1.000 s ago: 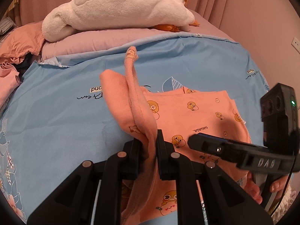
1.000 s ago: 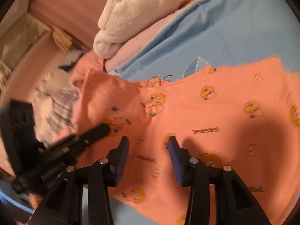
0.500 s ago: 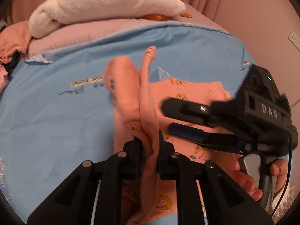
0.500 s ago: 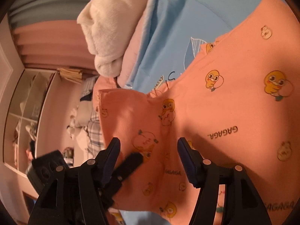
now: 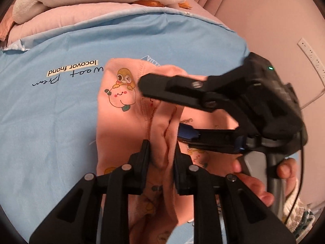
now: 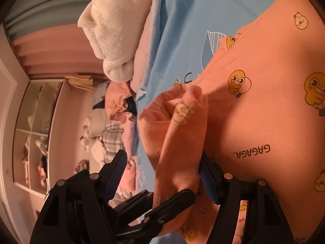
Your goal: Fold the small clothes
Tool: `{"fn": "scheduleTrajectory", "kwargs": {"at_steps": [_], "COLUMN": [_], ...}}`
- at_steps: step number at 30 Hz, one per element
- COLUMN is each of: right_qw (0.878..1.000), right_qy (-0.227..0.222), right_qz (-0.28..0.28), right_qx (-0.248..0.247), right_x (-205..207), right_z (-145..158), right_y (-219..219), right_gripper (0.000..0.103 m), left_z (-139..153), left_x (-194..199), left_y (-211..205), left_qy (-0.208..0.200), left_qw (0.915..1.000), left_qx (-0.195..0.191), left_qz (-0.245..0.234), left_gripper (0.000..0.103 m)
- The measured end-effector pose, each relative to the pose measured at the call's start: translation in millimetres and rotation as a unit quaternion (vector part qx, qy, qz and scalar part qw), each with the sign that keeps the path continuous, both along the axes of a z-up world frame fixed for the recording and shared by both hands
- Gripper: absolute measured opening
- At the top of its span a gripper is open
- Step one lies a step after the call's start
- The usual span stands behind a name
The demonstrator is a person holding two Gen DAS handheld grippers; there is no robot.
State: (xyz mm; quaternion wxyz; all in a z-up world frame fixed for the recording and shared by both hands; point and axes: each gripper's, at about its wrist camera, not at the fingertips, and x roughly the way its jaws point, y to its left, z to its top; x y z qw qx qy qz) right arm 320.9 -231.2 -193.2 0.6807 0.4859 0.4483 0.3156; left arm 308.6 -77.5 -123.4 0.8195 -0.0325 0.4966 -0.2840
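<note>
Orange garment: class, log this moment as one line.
left gripper: opening, orange garment fold between | right gripper: opening, around same fold | surface: blue sheet

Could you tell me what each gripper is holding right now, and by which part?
The left gripper holds a bunched fold of the orange garment, jaws easing open. The right gripper grips nothing; its opening jaws straddle that raised fold.

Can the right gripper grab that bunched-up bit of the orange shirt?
Probably yes. The right gripper is opening, and the raised fold of the orange shirt already hangs between its fingers. The left gripper grips the same fold just below, so it is crowded.
</note>
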Motion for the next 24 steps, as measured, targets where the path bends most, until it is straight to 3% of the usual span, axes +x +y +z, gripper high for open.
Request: {"fn": "scheduleTrajectory", "kwargs": {"at_steps": [6, 9, 13, 24], "right_qw": [0.997, 0.994, 0.99, 0.966], "right_qy": [0.005, 0.001, -0.007, -0.027], "right_qz": [0.013, 0.016, 0.024, 0.016], "right_qx": [-0.077, -0.105, -0.139, -0.255], "right_x": [-2, -6, -10, -19], "right_z": [8, 10, 12, 21], "right_y": [9, 5, 5, 25], "right_gripper": [0.07, 0.07, 0.069, 0.047], "left_z": [10, 20, 28, 38], "left_x": [-16, -27, -34, -42], "left_y": [-2, 2, 15, 45], "left_qy": [-0.023, -0.06, -0.079, -0.126], "left_qw": [0.9997, 0.9966, 0.9941, 0.9831], "left_qx": [0.012, 0.054, 0.066, 0.105], "left_qz": [-0.004, 0.015, 0.034, 0.083], "left_gripper": [0.022, 0.022, 0.022, 0.022]}}
